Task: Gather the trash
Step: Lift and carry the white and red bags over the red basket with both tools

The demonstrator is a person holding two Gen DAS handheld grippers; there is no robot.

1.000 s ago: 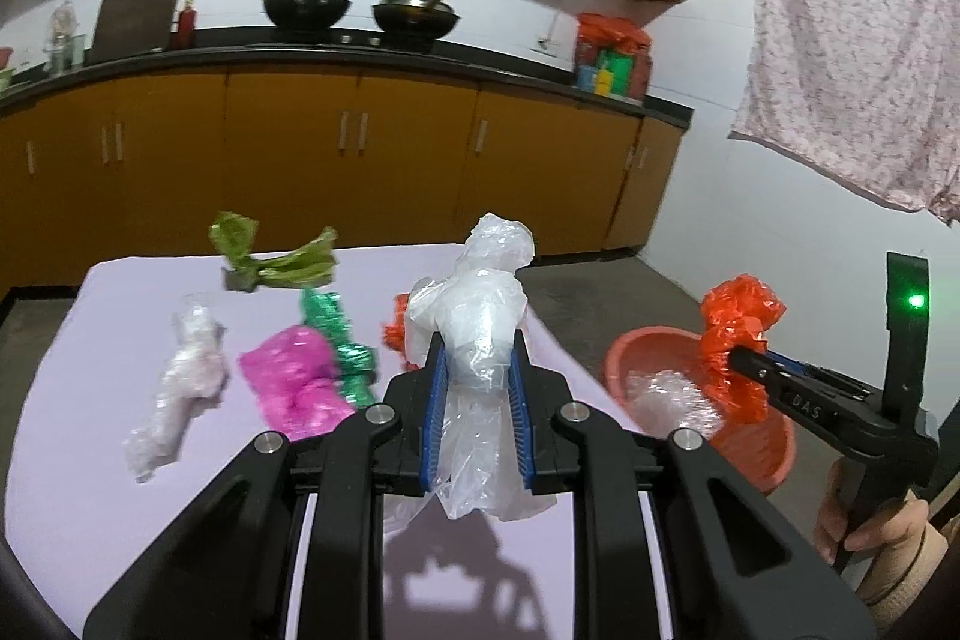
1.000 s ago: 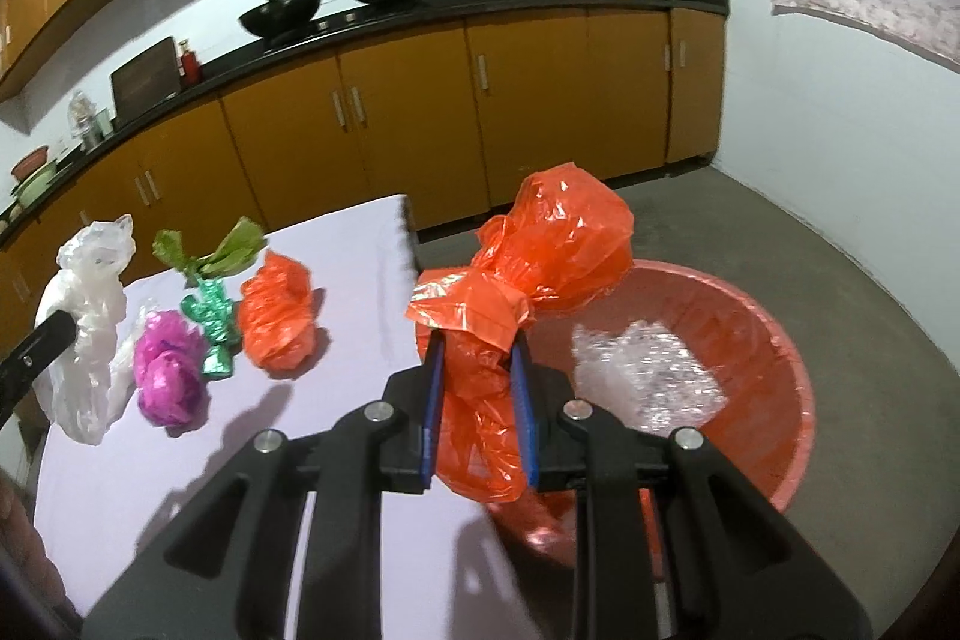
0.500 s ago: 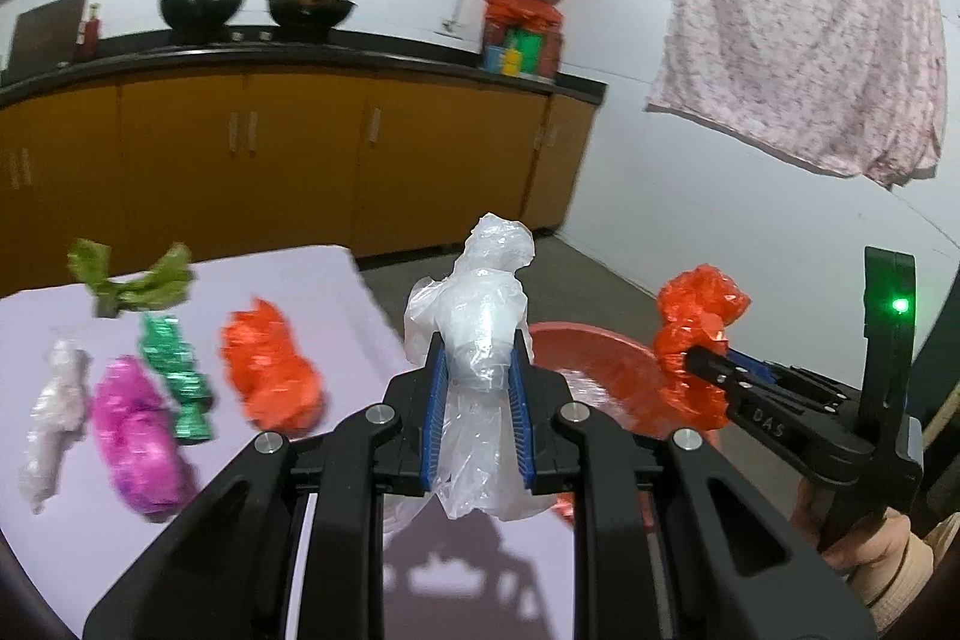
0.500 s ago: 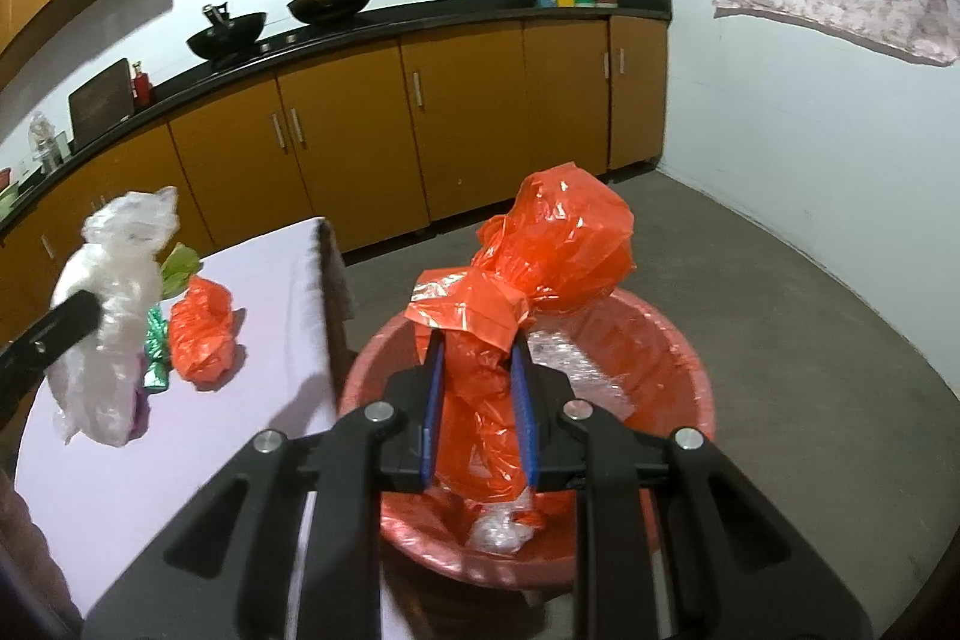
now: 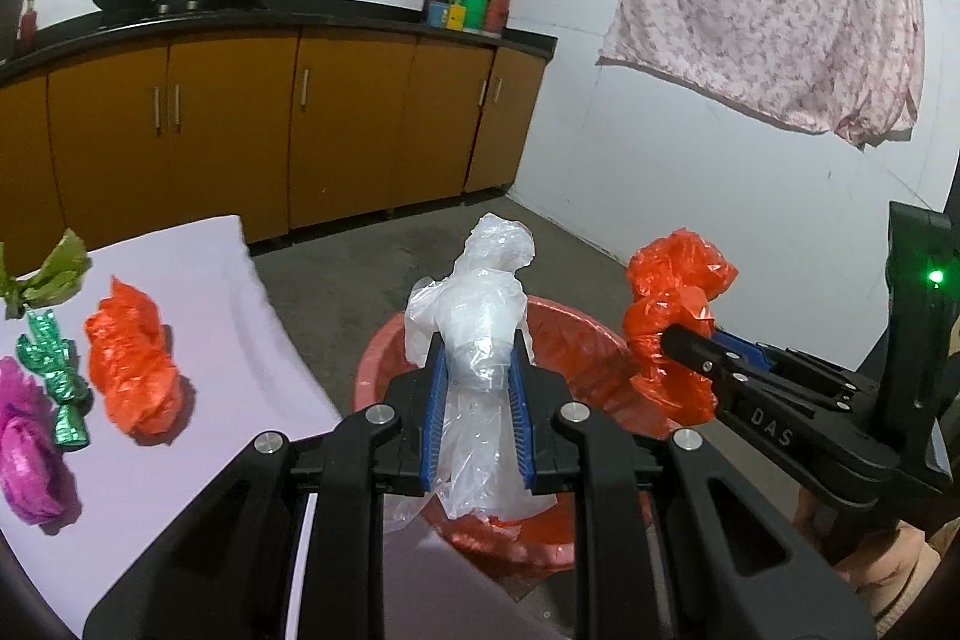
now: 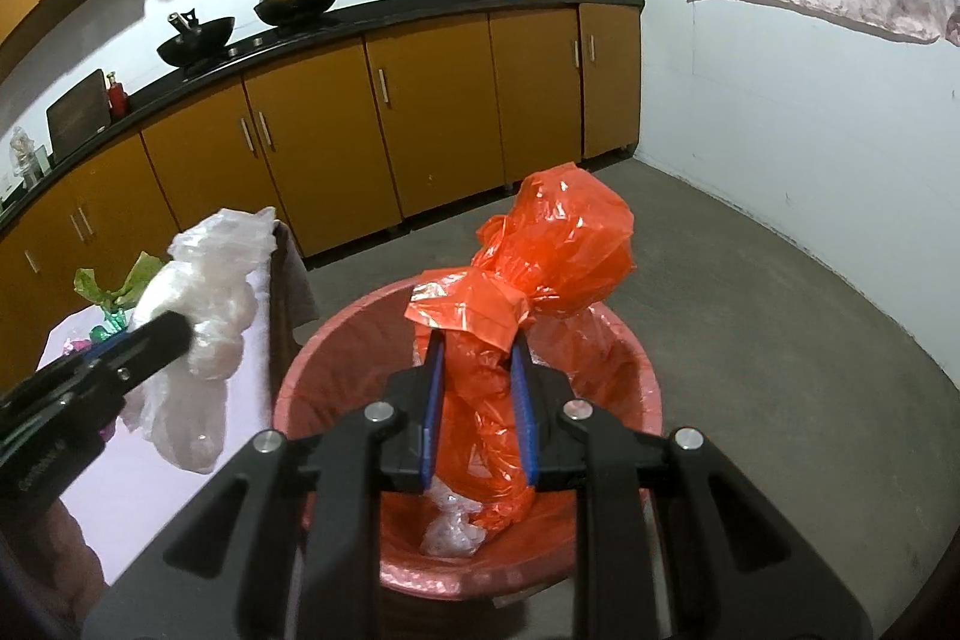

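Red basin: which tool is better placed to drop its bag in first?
Right. The right tool holds its orange bag directly over the red basin, tail hanging inside. The left tool with the clear bag looks closer to the near rim beside the table.

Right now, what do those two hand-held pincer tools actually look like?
Both are matte black plastic. The left gripper has blue ribbed pads and silver bolts. The right gripper carries white "DAS" lettering and a black upright post with a green light.
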